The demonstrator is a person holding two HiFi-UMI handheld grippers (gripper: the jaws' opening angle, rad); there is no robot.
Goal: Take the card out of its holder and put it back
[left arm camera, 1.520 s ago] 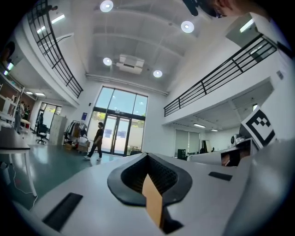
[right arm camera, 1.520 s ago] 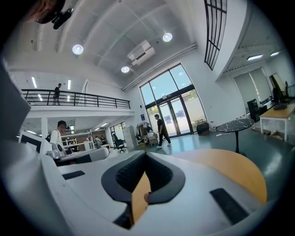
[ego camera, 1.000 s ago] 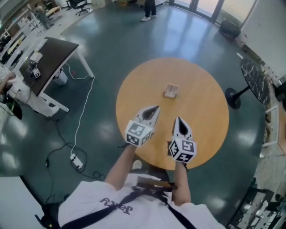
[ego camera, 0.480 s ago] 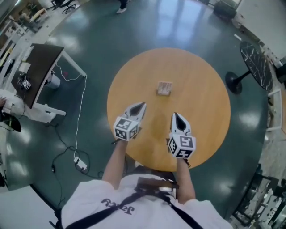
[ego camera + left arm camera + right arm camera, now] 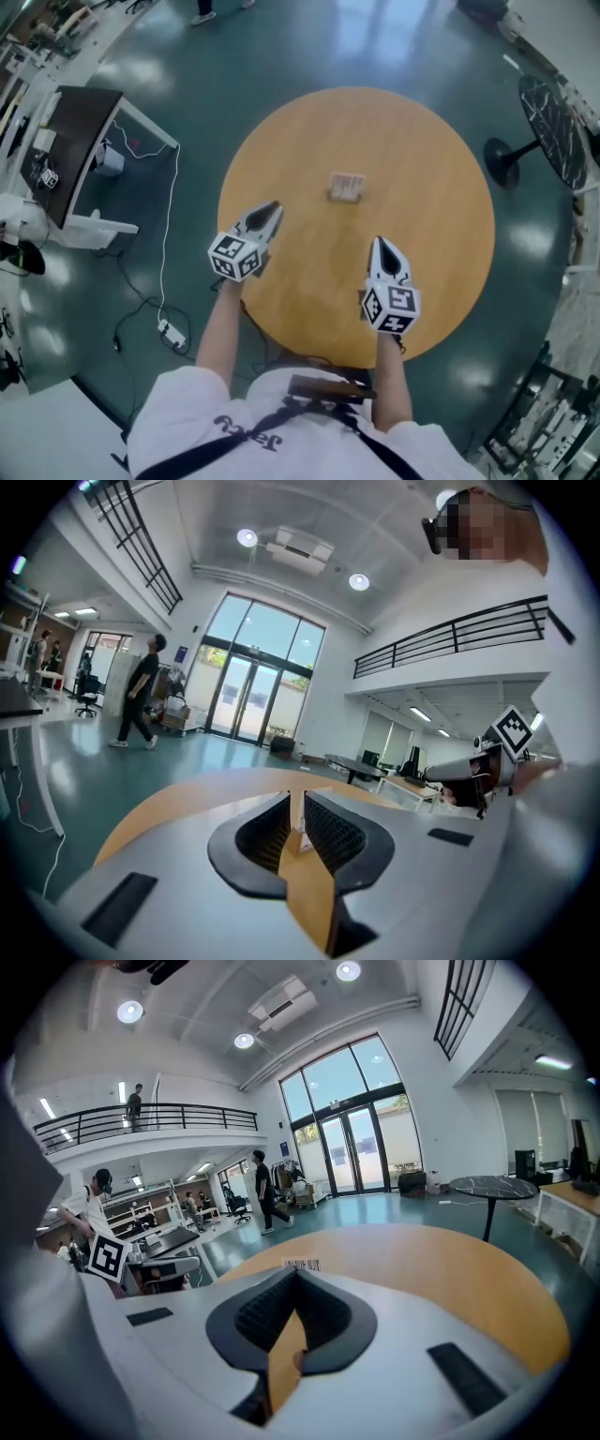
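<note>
Out ahead of both sets of jaws, well apart from either tip, sits the card holder (image 5: 346,186). It's a small pale blocky thing standing near the middle of the round table (image 5: 431,150), roughly between the two lines the jaws point along. From the head view it's too small to say how the card sits in it. The table is a smooth, light brown, wood-look disc with a clean edge, over a glossy dark green floor (image 5: 187,103).

Left gripper (image 5: 271,208): the jaws are opening, with just a thin slit between the black ribbed pads. Nothing is in the gap, only tabletop showing through.

Right gripper (image 5: 379,246): the jaws are pressed together tip to tip, with nothing between them. In its own view the holder shows straight beyond the tips, farther out on the wood, as a pale strip with dark barcode-like print.

Both grippers are grey pointed shells, each with a white cube of black square markers behind the jaws. The right one hangs over the near part of the table, and the left one's tip is just over the table's rim.
</note>
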